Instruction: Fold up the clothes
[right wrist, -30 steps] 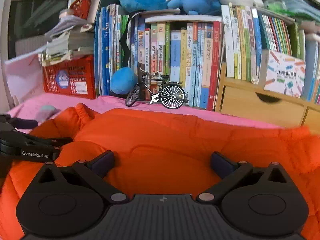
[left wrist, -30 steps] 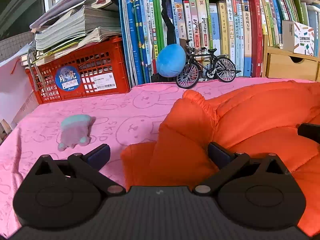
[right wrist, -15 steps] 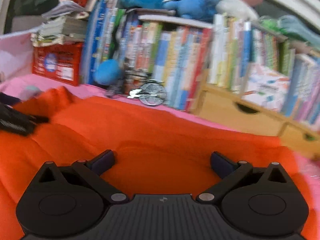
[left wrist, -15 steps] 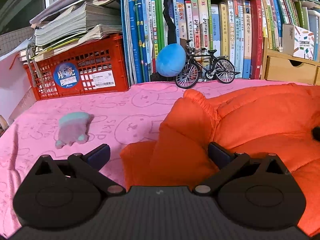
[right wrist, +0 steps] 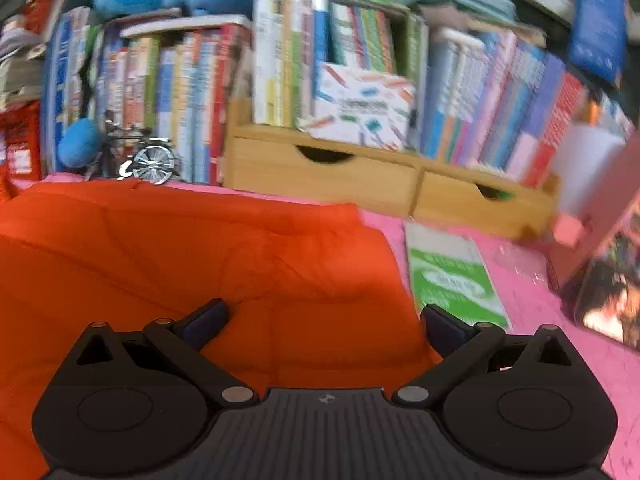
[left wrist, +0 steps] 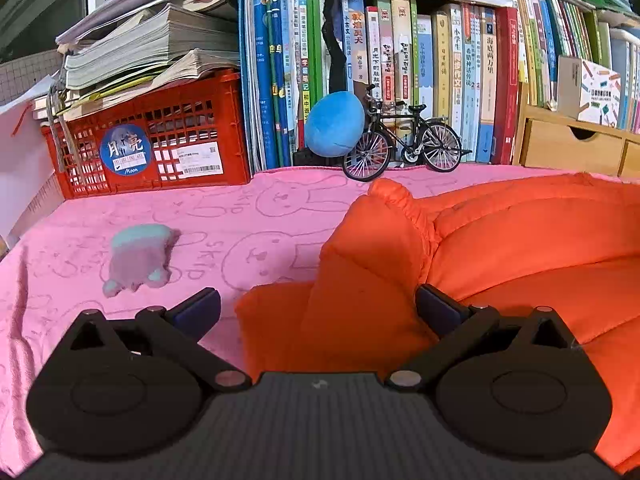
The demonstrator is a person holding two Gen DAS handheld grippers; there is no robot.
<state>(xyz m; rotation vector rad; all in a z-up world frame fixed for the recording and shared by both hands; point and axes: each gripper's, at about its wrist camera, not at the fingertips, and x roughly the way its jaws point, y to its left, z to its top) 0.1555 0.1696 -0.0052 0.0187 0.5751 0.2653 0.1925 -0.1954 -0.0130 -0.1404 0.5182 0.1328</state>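
Swinging rightward, the right gripper (right wrist: 324, 316) now shows a green booklet (right wrist: 452, 280) unseen from the left gripper (left wrist: 318, 306), which shows a small plush (left wrist: 136, 258). Both spread wide, empty, over the puffy quilted orange jacket (left wrist: 500, 240) on pink cloth (left wrist: 240, 216).

A puffy, quilted orange garment (left wrist: 520, 248) is spread over the pink cloth-covered counter (left wrist: 240, 216). At its left end a sleeve (left wrist: 372, 256) is bunched and raised; its right edge (right wrist: 384, 264) lies flat.

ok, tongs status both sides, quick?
Left tongs: open, holding nothing, over the orange jacket edge.
Right tongs: open, holding nothing, above the jacket.
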